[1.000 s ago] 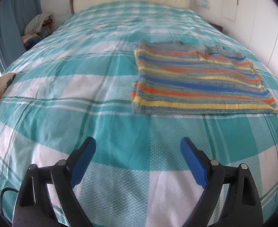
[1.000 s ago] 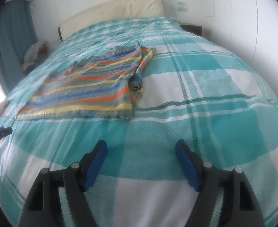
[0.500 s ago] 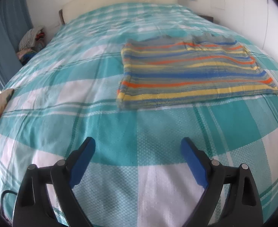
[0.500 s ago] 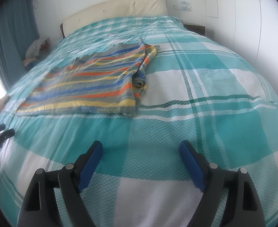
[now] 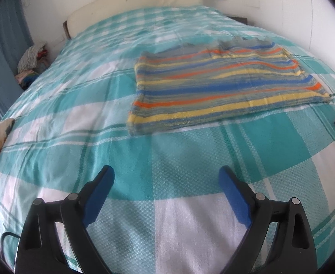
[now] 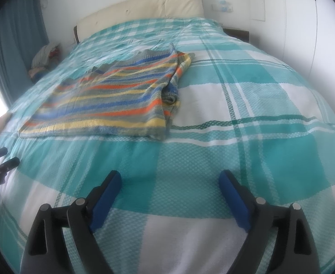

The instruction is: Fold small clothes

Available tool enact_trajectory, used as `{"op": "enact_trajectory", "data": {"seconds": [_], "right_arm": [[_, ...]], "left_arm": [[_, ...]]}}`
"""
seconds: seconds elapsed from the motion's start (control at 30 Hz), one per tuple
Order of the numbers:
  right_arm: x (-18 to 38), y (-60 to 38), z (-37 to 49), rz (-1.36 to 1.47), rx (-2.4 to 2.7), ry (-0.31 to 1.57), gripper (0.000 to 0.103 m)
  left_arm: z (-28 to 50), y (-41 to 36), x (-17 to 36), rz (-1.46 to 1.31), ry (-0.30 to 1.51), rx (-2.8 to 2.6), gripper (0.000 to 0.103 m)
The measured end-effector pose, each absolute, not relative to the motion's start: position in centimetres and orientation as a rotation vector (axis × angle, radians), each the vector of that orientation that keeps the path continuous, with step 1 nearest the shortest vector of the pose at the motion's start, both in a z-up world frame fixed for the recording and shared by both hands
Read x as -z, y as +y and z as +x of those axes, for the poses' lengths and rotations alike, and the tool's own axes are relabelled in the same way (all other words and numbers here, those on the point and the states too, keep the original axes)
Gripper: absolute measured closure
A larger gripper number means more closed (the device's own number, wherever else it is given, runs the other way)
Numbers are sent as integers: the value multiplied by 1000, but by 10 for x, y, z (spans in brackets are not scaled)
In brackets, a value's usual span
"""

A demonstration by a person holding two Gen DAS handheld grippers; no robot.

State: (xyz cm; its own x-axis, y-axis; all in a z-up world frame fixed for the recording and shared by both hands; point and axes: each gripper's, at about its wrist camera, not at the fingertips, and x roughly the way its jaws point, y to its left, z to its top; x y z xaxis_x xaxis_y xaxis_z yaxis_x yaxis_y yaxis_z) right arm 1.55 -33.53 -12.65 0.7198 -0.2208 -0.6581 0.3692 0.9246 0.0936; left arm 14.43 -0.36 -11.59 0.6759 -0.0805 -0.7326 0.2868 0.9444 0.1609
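Hovering over the checked bedspread [image 5: 53, 150], your left gripper [image 5: 166, 178] is sitting with its blue pads spread wide, gripping nothing. Your right gripper [image 6: 170, 181] is doing the same, released and empty. The striped sweater [image 5: 222, 86] is lying flat on the bedspread, well beyond both sets of fingertips, toward the cream headboard [image 6: 144, 9]. Along the sweater's right edge a folded-in sleeve [image 6: 173, 91] is bunching up. A pile of clothes [image 5: 31, 57] is sitting off the bedspread's left side, by the blue curtain [image 6: 14, 34].
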Motion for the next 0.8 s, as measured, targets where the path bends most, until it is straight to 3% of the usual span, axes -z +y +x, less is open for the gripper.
{"op": "enact_trajectory", "data": {"seconds": [0.3, 0.53, 0.67, 0.7, 0.73, 0.77, 0.8], "right_arm": [[117, -344, 8, 317, 310, 662, 16], [89, -387, -22, 532, 325, 527, 16], [75, -426, -11, 636, 249, 548, 16], [72, -435, -6, 650, 231, 556, 16], [68, -444, 2, 656, 208, 571, 16], [65, -452, 12, 657, 184, 590, 16], [64, -461, 25, 662, 155, 618, 16]], "left_arm": [[136, -61, 88, 313, 784, 409, 9], [146, -192, 94, 478, 778, 698, 9], [151, -263, 111, 588, 751, 734, 11], [152, -274, 114, 599, 736, 734, 23], [153, -281, 116, 598, 733, 748, 46], [154, -285, 116, 588, 735, 753, 57], [154, -284, 116, 581, 727, 727, 83]]}}
